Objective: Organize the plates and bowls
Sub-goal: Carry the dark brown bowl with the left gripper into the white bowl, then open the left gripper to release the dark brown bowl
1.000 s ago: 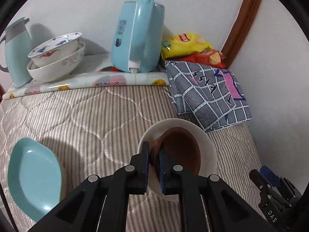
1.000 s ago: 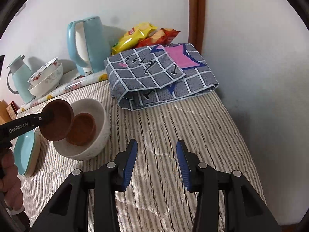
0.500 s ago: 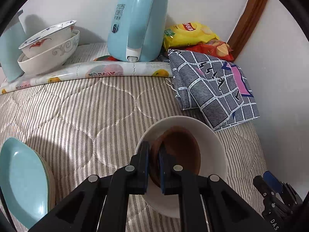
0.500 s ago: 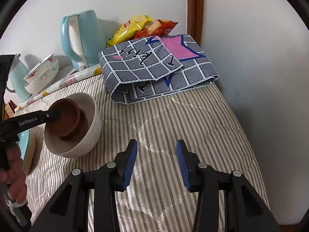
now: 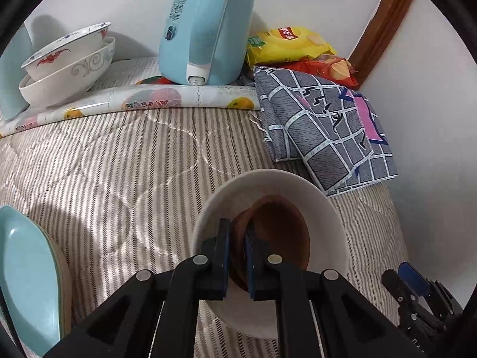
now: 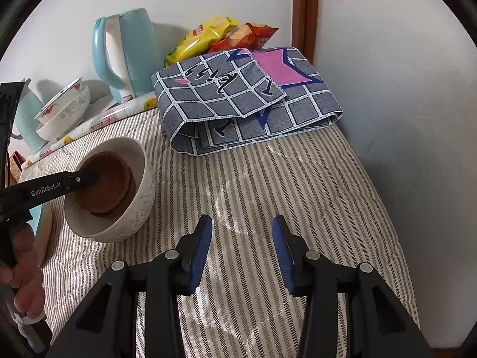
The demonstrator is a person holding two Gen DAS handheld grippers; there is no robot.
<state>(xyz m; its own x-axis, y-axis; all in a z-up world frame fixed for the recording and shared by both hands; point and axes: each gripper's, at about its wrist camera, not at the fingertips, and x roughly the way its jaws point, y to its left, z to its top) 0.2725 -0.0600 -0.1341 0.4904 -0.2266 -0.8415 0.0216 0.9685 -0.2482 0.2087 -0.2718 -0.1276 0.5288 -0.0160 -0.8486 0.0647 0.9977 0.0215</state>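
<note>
The left gripper [image 5: 237,256], clamped on the brown dish [image 6: 103,186], has lowered it from above the white bowl [image 6: 140,205] down into it, onto a second brown dish. The right gripper [image 6: 242,252] stays spread open over the bed [image 6: 298,185], right of the bowl.

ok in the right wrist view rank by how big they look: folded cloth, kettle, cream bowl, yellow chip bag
Largest to smallest as they look:
1. folded cloth
2. cream bowl and kettle: look about alike, and the bowl is nearer the camera, so no ranking
3. yellow chip bag, partly hidden behind the cloth
</note>
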